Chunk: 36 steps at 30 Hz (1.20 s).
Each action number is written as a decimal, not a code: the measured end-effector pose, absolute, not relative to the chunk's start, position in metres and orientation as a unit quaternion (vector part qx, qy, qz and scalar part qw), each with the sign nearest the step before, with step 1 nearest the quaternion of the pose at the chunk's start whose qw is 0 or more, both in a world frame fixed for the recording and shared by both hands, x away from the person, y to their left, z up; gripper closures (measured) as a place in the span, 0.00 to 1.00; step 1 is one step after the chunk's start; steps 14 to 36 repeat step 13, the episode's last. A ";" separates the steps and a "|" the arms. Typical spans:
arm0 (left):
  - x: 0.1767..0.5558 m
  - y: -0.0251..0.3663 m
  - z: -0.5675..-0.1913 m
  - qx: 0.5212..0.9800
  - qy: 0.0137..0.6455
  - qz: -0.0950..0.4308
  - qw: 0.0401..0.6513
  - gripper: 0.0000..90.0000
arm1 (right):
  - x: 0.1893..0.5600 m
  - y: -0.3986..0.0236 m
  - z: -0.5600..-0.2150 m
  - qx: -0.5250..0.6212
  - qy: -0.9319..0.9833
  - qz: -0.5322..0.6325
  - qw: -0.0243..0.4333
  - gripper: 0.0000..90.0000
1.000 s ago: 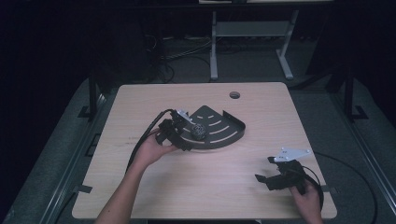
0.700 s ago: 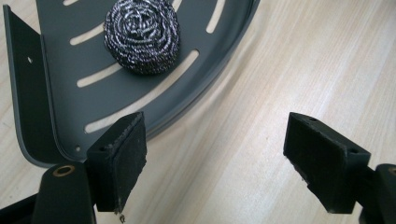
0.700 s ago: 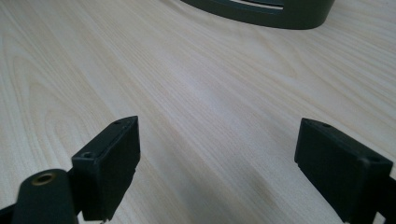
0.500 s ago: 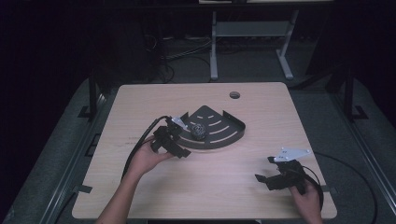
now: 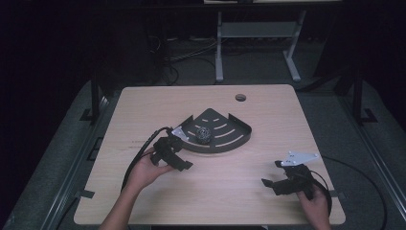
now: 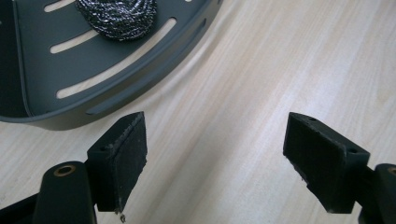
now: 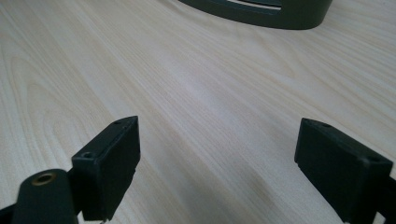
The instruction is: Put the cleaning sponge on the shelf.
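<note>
Item: ball of silver steel wool (image 5: 202, 134), lying in the dark grey fan-shaped slotted tray (image 5: 230, 141) on the pale wooden counter (image 5: 230, 191). We hold the left gripper (image 5: 178, 155) nearer, just beside the tray's curved rim, jaws spread wide and empty; the right gripper (image 5: 273, 175), likewise agape, sits well apart.

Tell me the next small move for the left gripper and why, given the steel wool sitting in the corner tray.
Probably draw the left gripper a little further off the dark corner tray and set it down. Its fingers are open and empty over bare wood just outside the tray's curved wall, while the steel wool ball lies inside the tray, so nothing seems left to grasp there.
</note>
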State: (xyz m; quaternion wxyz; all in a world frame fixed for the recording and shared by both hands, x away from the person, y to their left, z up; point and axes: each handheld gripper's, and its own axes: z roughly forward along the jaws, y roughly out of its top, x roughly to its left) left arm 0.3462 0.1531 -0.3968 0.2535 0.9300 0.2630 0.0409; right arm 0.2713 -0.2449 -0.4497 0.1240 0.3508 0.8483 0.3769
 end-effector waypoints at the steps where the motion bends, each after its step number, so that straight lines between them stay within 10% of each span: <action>1: 0.344 0.154 -0.397 0.930 0.263 0.042 0.253 0.24 | 0.272 -0.245 -0.450 0.350 0.848 0.377 0.125 0.15; 36: 0.320 0.173 -0.398 0.927 0.268 0.044 0.259 0.26 | 0.272 -0.245 -0.449 0.350 0.846 0.384 0.122 0.15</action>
